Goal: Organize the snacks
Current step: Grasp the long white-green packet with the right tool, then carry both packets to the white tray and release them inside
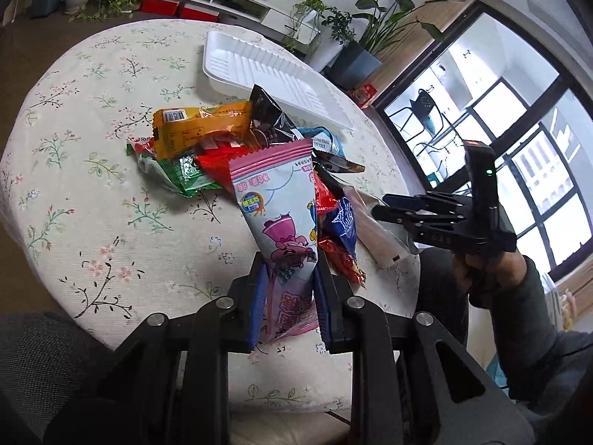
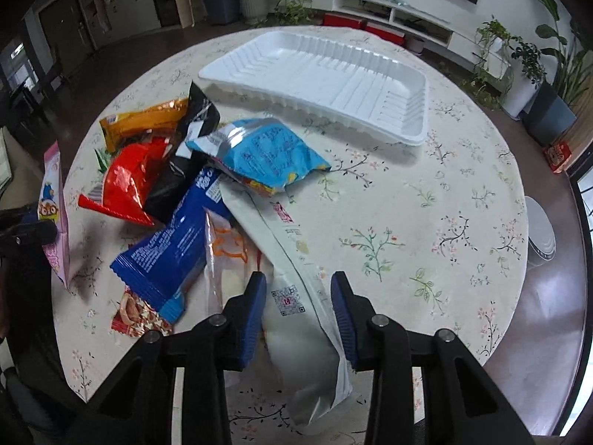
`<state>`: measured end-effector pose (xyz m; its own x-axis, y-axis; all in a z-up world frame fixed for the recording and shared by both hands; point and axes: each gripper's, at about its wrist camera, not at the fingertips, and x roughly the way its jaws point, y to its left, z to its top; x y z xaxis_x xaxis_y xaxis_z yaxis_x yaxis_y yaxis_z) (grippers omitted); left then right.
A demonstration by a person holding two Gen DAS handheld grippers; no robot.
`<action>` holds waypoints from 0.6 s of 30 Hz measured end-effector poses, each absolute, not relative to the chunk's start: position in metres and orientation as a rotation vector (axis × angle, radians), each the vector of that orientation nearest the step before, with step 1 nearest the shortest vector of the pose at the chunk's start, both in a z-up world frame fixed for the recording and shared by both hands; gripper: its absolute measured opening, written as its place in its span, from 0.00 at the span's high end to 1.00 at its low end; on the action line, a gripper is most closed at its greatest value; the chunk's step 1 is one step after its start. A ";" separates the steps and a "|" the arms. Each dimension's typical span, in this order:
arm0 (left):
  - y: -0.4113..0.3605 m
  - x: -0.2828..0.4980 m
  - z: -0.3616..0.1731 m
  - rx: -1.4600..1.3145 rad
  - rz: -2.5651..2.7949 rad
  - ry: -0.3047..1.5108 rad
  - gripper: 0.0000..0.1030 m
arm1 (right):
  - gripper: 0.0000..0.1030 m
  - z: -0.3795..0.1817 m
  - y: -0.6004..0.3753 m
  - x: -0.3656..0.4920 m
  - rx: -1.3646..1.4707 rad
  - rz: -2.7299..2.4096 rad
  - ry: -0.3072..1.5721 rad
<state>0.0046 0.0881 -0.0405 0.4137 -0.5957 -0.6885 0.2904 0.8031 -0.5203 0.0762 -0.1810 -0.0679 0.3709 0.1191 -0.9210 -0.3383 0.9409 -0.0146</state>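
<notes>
Hand-held gripper (image 1: 289, 296) around pink packet (image 1: 281, 218)

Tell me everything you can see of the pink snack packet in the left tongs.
The pink snack packet is a glossy film pouch, pink with a pale blue panel, cartoon characters and a zigzag-cut top seal. The left tongs are shut on its lower part, blue pads pressing both sides, so it points away from the camera over the snack pile and the floral tablecloth. It looks sealed and slightly creased. In the right wrist view its edge shows at far left.
</notes>
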 end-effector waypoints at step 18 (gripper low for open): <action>0.074 0.010 -0.049 -0.319 -0.585 1.034 0.79 | 0.81 -0.085 -0.192 0.067 -0.092 0.418 1.244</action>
<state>0.0103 0.0744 -0.0487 0.3789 -0.5934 -0.7102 0.3035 0.8046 -0.5104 0.0667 -0.1920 -0.0855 0.2560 0.2586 -0.9314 -0.3569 0.9207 0.1575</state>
